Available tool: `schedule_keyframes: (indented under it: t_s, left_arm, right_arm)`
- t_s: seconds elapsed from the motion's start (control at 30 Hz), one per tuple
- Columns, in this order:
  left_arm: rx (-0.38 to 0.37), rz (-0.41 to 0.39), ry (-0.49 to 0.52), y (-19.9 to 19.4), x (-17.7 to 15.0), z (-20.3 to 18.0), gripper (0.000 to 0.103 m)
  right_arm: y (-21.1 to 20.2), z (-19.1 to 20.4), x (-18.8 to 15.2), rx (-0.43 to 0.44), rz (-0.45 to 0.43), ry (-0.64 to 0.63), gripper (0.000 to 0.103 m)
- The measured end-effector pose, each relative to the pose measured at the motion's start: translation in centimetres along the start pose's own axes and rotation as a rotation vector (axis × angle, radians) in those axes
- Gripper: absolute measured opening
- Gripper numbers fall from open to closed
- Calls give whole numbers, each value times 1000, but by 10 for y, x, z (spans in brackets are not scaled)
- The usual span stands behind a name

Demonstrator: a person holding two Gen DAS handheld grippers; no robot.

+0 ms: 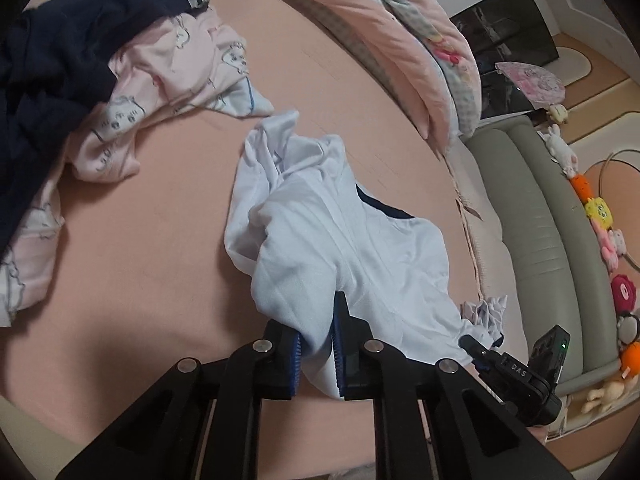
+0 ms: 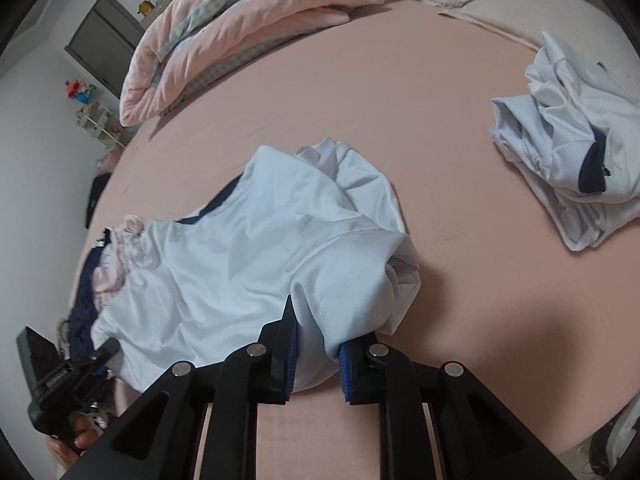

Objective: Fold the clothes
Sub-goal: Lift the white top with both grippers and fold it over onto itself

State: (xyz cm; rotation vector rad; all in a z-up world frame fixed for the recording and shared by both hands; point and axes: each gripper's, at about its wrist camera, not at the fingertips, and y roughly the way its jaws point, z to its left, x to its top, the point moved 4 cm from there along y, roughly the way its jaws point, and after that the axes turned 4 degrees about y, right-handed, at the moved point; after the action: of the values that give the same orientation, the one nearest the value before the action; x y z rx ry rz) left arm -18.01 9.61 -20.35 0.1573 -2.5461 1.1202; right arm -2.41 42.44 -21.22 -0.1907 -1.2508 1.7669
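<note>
The pale blue-white, navy-trimmed shirt (image 1: 340, 240) lies rumpled mid-bed on the pink sheet (image 1: 160, 240), near edge bunched in both grippers' clamped jaws, left gripper (image 1: 316, 356) and right gripper (image 2: 316, 364). Best draw both corners apart evenly, flattening before creasing. White folded pile (image 2: 568, 184) sits toward the far right corner.

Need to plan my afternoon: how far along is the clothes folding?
Early on. One pale blue garment lies roughly bundled aside, possibly done. In hand: the left gripper and right gripper are both clamped on the pale blue shirt, still rumpled. Left: the pink printed garment and navy garment, heaped unfolded.
</note>
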Motion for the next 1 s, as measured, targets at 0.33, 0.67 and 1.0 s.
schedule_keyframes:
  t_s: [0.33,0.67,1.0]
  left_arm:
    - [37,26,-46,-3,15,-11,11]
    - [9,24,-89,3,39,-30,11]
    - [40,-17,-161,16,71,-28,11]
  right_arm:
    - [-10,0,13,36,4,40,15]
    - [-15,10,42,52,-30,87,15]
    - [-6,18,71,62,-53,114,15]
